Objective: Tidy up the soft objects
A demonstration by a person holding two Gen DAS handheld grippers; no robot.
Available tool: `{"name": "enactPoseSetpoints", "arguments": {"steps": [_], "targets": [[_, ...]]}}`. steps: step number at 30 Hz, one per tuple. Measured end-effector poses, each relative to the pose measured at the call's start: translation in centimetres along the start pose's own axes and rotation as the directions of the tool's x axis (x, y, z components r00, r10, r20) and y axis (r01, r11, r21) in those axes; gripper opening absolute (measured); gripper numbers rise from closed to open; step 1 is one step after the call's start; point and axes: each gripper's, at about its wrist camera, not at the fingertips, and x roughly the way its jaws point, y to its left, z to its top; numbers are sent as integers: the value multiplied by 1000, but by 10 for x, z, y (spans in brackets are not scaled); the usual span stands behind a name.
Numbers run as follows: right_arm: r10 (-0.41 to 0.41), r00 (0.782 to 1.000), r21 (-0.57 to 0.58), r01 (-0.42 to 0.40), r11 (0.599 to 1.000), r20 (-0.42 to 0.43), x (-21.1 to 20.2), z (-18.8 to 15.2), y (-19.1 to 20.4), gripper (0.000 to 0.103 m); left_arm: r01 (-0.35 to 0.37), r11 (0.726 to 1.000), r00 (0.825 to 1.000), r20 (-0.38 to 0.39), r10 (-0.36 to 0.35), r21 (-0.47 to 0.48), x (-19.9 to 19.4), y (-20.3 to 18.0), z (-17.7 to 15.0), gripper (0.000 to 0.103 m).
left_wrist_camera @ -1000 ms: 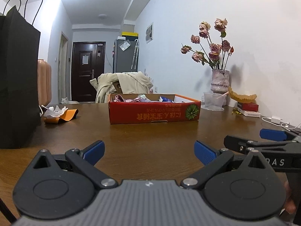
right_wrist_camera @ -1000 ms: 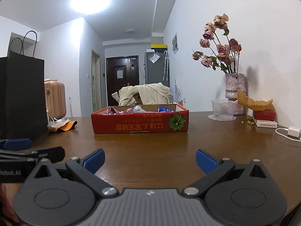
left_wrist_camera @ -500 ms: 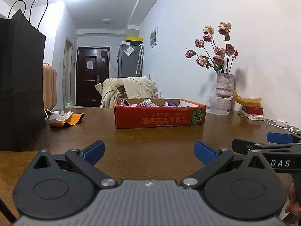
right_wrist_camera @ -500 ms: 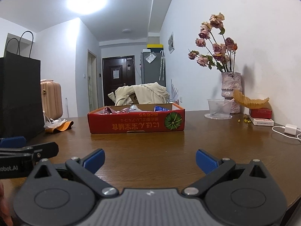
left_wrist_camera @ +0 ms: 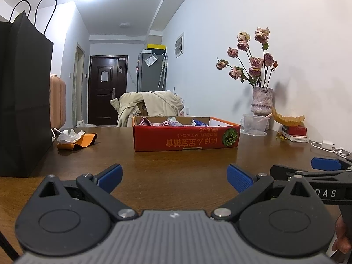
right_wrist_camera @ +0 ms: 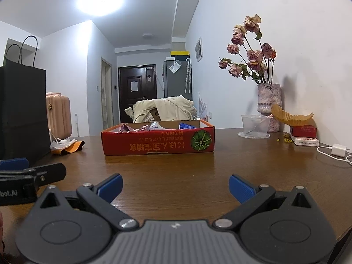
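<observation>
Gaping wide, left claw (left_wrist_camera: 175, 177) and right claw (right_wrist_camera: 175, 187) — both apparently empty — above table (right_wrist_camera: 176, 167).

The left gripper (left_wrist_camera: 174, 177) is showing a grey ribbed housing flanked by two black rounded plates, each bearing a raised disc and a triangular cut-out, with silver screws sitting at the linkage pivots and ridged blue pads capping its fingertips (left_wrist_camera: 238, 179). The right gripper (right_wrist_camera: 175, 187) is wearing the same build in its own view: black arms, silver screws, a small white mark on the grey ribbing and blue pads. Seen from the side, each is displaying white lettering on its black body, partly cut off.
</observation>
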Motion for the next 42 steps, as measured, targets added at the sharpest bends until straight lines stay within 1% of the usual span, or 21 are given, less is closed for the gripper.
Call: {"name": "enactPoseSetpoints", "arguments": {"steps": [4, 16, 42], "targets": [[4, 1000, 3, -4, 1000, -1, 0, 0, 0, 103, 4, 1000, 1000, 12, -4, 1, -1, -1, 0, 103], [-6, 1000, 0, 6, 1000, -6, 2, -1, 0, 103, 11, 1000, 1000, -1, -11, 2, 0, -2, -1, 103], [-5, 1000, 6, 5, 1000, 1, 4, -3, 0, 103, 18, 1000, 1000, 11, -18, 20, -2, 0, 0, 103]]}}
